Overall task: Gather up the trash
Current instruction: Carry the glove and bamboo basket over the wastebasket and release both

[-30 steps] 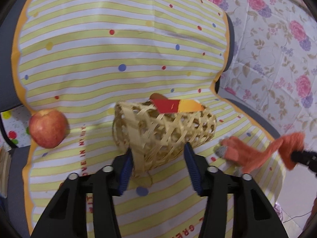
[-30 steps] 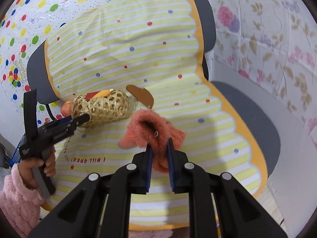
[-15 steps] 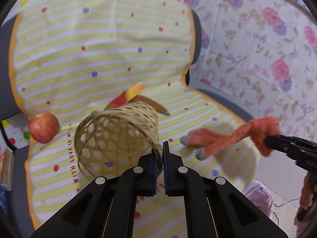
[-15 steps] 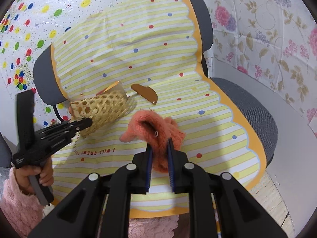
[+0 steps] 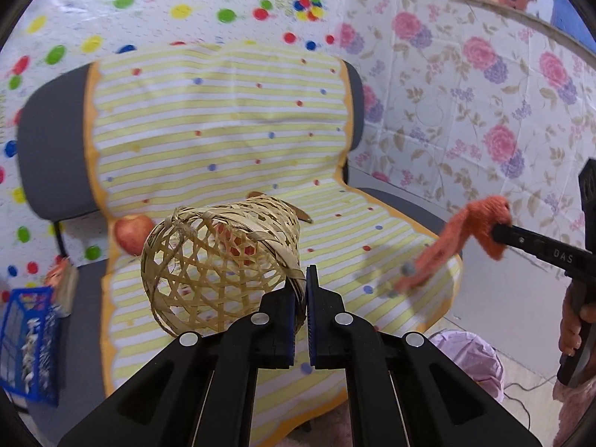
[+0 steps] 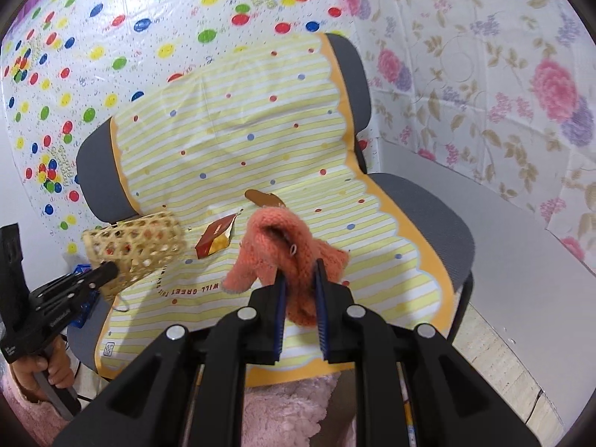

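Observation:
My left gripper [image 5: 306,298] is shut on the rim of a woven bamboo basket [image 5: 219,260] and holds it tilted on its side above the chair seat. From the right wrist view, the basket [image 6: 138,249] hangs at the left in the left gripper [image 6: 108,270]. My right gripper [image 6: 300,290] is shut on an orange knitted glove [image 6: 283,246], which dangles over the seat. That glove [image 5: 458,238] shows at the right of the left view. A red and yellow snack wrapper [image 6: 218,240] lies on the striped cover beside the basket.
The chair wears a yellow striped cover [image 6: 231,130]. A red apple [image 5: 130,232] sits at the seat's left and a brown flat piece [image 6: 266,198] near the backrest. A blue crate [image 5: 26,335] stands on the floor at left, a pink bag [image 5: 469,361] at right.
My left gripper shut on the basket's rim and lifted it off the seat. The wrapper that was with the basket now lies on the cover. Both grippers drew back and up.

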`<state>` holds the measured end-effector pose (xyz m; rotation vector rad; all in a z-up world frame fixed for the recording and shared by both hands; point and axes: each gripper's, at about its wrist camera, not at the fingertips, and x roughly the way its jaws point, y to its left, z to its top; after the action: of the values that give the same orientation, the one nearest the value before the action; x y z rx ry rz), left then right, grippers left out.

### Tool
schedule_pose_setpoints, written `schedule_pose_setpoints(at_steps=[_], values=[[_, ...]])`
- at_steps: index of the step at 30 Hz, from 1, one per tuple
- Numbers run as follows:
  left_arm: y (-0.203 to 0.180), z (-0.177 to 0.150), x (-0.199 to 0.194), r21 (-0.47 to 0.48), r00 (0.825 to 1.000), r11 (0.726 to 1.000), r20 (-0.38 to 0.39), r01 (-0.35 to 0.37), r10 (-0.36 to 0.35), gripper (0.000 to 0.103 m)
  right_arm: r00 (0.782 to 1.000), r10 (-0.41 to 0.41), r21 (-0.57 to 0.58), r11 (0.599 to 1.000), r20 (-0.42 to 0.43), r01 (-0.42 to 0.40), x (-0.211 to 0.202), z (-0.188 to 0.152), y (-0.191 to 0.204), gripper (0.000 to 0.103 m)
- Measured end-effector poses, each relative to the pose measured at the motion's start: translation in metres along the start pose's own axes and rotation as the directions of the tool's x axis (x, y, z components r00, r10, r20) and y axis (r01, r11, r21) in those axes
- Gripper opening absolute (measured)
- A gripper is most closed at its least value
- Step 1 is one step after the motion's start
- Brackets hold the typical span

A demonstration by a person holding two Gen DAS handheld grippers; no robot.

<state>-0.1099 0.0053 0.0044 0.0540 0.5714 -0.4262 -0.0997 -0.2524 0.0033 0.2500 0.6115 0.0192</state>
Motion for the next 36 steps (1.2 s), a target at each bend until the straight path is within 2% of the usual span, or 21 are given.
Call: schedule_pose_setpoints(at_steps=[3, 8, 18, 23, 28, 36], values=[[0.003, -0.002, -0.018, -0.007, 0.999, 0.999, 0.025, -0.036, 0.036, 0.005, 1.000, -0.009, 0.003, 1.000, 0.009, 0.009, -0.012, -0.007, -0.002, 0.014], [-0.010, -0.008, -0.033, -0.005, 0.999, 1.000, 0.036, -0.020, 0.020, 0.005, 1.000, -0.012, 0.018, 1.000, -0.008, 0.012, -0.021, -0.019, -0.007, 0.014], [-0.075, -0.030, -0.029, 0.032, 0.990, 0.990, 0.020, 0.135, -0.136, 0.005, 0.997, -0.075, 0.010, 0.997, -0.018, 0.075, -0.056, -0.043, -0.010, 0.014], [-0.120, -0.045, -0.020, 0.084, 0.972, 0.968, -0.015, 0.236, -0.236, 0.005, 0.990, -0.135, 0.020, 0.991, -0.026, 0.136, -0.079, -0.060, -0.021, 0.014], [-0.164, -0.062, -0.010, 0.148, 0.946, 0.934, -0.071, 0.325, -0.318, 0.005, 0.977, -0.212, 0.046, 0.976, -0.034, 0.213, -0.105, -0.082, -0.037, 0.014], [-0.213, -0.080, 0.007, 0.219, 0.911, 0.886, -0.158, 0.409, -0.382, 0.006, 0.951, -0.302, 0.124, 0.943, -0.070, 0.308, -0.132, -0.118, -0.071, 0.014]])
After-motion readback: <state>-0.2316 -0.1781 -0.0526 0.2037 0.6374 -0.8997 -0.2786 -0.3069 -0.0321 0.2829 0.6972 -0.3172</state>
